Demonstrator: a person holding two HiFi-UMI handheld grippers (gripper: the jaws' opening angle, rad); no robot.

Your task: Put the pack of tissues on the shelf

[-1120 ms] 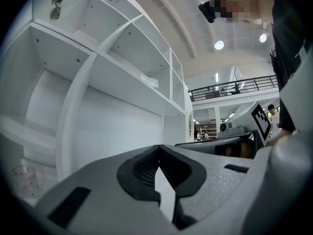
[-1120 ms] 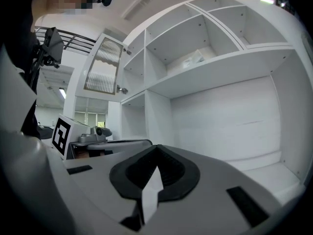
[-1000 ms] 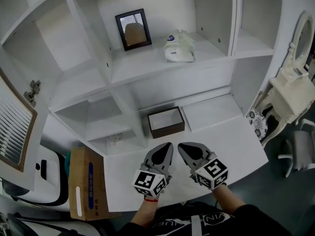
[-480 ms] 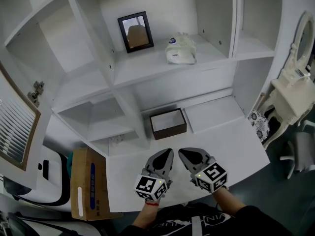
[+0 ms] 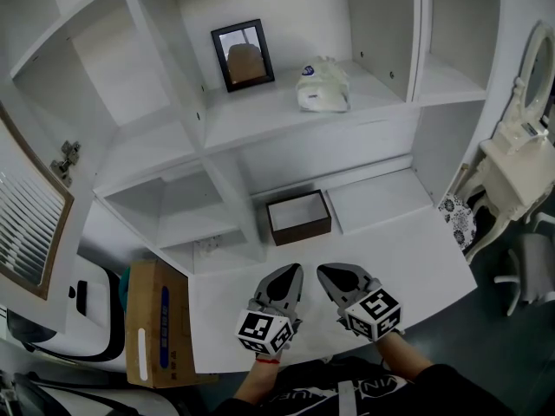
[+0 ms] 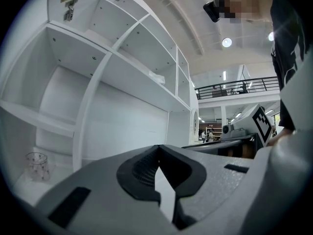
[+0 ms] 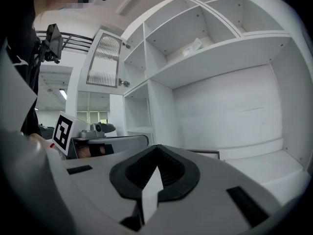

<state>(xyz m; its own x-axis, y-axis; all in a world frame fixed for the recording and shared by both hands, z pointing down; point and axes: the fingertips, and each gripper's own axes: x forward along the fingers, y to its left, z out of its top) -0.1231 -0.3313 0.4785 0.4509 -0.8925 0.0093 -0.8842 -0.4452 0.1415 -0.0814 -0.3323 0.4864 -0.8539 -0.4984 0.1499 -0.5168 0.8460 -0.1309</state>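
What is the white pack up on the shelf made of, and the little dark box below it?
The pack of tissues looks like soft paper in a thin plastic wrap, probably: its outline is lumpy and creased. The box has straight, dark brown, dull walls and a white inside, so it is likely wood or stiff card. The pictures do not settle which.

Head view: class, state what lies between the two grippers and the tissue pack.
A dark-framed box on the desk lies between the left gripper, right gripper and tissue pack, seen in the head view.
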